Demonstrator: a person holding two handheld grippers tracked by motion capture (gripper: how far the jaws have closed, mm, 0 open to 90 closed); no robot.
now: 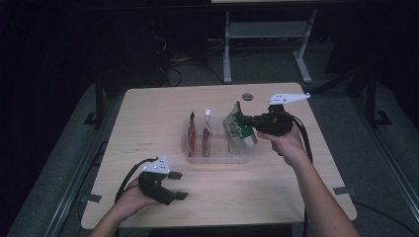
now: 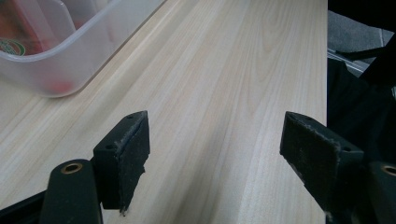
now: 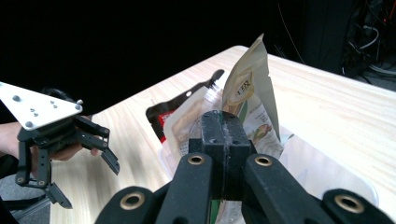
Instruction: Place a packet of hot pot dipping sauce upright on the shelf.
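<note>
**One pouch pinched over the bin, one claw idle**

Two claws are at work here, and we read them differently. The right claw is pressed together on a flat pouch, gripping its edge so that the pouch stands upright over the right end of the clear bin. We judge it is held by the edge, and vertical, because the bin's slots take the packs on end: two more packs already stand side by side at the left of the bin, and a flat pouch carried level would not slip in beside them. In the right gripper view the jaws meet with only the thin pouch between them.

The left claw rests low on the near left of the surface, jaws spread and holding nothing, well apart from the bin. We take it to be parked there, out of the way.

Much is hard to make out. The room is dark beyond the surface. The right claw's own body covers the pouch's lower part, so we cannot tell whether its bottom already touches the bin floor. The print on the pouch is too blurred to read. In the left gripper view the bin is cut off at the frame's corner.
</note>
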